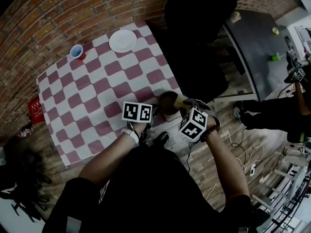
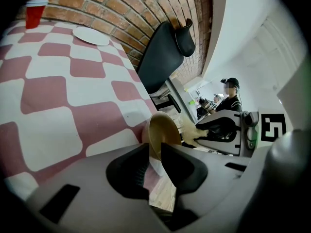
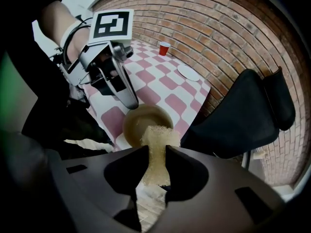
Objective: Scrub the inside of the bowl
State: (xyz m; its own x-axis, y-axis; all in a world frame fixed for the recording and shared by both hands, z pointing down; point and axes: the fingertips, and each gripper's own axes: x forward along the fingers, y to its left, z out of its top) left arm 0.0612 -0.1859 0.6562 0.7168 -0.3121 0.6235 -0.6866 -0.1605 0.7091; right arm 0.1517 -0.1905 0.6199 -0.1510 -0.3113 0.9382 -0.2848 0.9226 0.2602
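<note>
Head view
- desk [image 1: 97,86]: red-and-white checked cloth, set against a brick wall [image 1: 58,13].
- bowl [image 1: 168,102]: tan, at the desk's near edge, between the two claws.
- left claw [image 1: 154,111]: at the bowl's left side.
- right claw [image 1: 183,104]: at the bowl's right side, with a pale sponge [image 1: 181,101] at its tip.
- far end of desk: red cup [image 1: 76,51] and white plate [image 1: 122,41], well apart from the bowl.

Left gripper view
- left claw [image 2: 155,155]: narrow, pinched on the bowl's [image 2: 163,132] rim.
- bowl attitude: tipped on its side, opening turned toward the right claw.
- sponge [image 2: 189,132]: touching the bowl's inside edge.
- background: black chair [image 2: 163,57]; a person stands further off.

Right gripper view
- right claw [image 3: 156,154]: narrow, clamped on the sponge [image 3: 158,147].
- sponge front end: reaching into the bowl [image 3: 141,120] and touching its inside.
- left claw [image 3: 129,103]: on the bowl's far rim.
- bowl support: cannot tell whether it rests on the desk or is lifted.
</note>
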